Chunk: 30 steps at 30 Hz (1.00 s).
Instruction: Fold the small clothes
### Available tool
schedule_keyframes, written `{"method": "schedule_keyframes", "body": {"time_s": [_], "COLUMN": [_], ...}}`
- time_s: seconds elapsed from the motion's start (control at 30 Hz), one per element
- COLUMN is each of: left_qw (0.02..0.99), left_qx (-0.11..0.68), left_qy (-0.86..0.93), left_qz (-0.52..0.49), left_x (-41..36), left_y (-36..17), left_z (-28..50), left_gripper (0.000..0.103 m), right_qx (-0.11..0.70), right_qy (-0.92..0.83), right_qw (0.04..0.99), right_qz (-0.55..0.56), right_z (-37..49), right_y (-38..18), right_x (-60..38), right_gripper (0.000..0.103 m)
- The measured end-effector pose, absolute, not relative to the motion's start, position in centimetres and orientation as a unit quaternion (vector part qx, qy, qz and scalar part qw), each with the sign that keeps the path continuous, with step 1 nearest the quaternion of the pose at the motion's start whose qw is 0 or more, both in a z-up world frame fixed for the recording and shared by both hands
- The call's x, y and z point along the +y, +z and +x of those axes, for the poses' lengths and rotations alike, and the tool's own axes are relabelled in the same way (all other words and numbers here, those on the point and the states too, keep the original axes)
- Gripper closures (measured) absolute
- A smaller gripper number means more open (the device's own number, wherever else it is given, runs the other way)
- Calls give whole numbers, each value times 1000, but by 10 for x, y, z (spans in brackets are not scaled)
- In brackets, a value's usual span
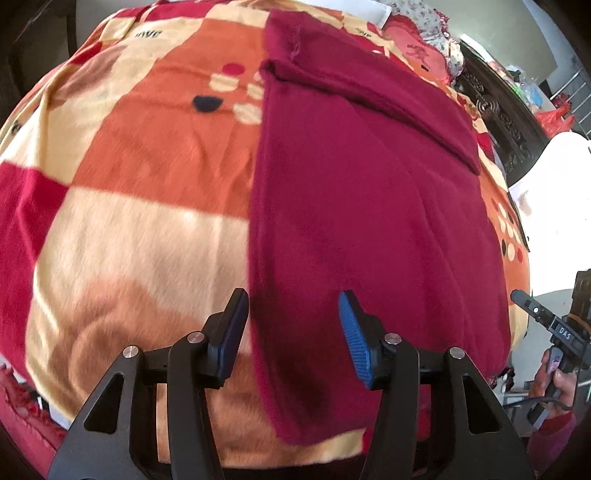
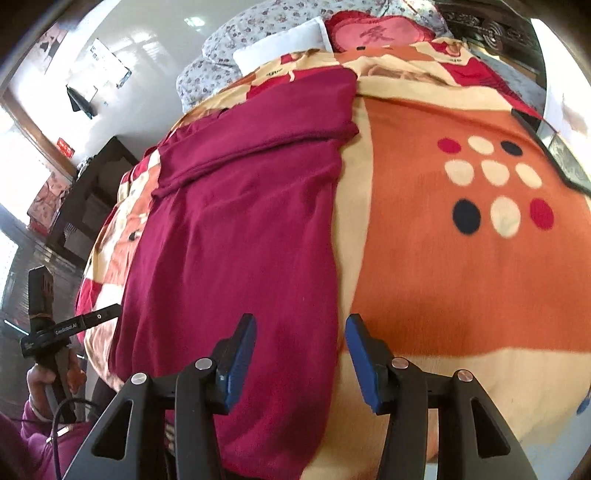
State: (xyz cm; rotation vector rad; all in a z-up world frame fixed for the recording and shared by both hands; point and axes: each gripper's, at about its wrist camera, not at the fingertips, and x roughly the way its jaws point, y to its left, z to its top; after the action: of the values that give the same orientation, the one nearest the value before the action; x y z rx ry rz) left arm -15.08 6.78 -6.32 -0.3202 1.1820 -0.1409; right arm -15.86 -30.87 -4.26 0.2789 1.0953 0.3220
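Dark red garment lies flat on a bed, spread over a checked orange, cream and red blanket. The garment forms a long strip with a folded layer across its far end. Beyond the garment's far end: a red heart-shaped cushion and a floral quilt.

Left gripper hovers above the garment's near left edge, jaws apart, nothing between them; one blue pad is over the blanket, the other over the garment. Right gripper hovers above the garment's near right edge, jaws likewise apart and empty. Neither gripper touches the cloth. A hand on the right gripper's handle shows to the right of the garment in the left wrist view
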Motion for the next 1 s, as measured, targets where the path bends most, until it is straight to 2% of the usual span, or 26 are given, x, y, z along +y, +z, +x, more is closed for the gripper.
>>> {"method": "schedule_keyframes", "body": {"time_s": [0.37, 0.67, 1.0], "left_qw": [790, 803, 806], "left_qx": [580, 570, 564], "left_qy": [-84, -101, -107], "left_qz": [-180, -141, -145], "left_x": [79, 65, 63], "left_y": [-74, -77, -78], "left_z": [-169, -172, -170], "left_gripper": [52, 35, 33], "right_qx": [549, 550, 562], "right_qy": [180, 198, 187], "right_qw": [804, 796, 793], "right_qz": [140, 155, 146], "right_z": [-179, -176, -170], "right_y": [-64, -74, -73], "right_x": [-300, -295, -288], "right_gripper": [52, 39, 35]}}
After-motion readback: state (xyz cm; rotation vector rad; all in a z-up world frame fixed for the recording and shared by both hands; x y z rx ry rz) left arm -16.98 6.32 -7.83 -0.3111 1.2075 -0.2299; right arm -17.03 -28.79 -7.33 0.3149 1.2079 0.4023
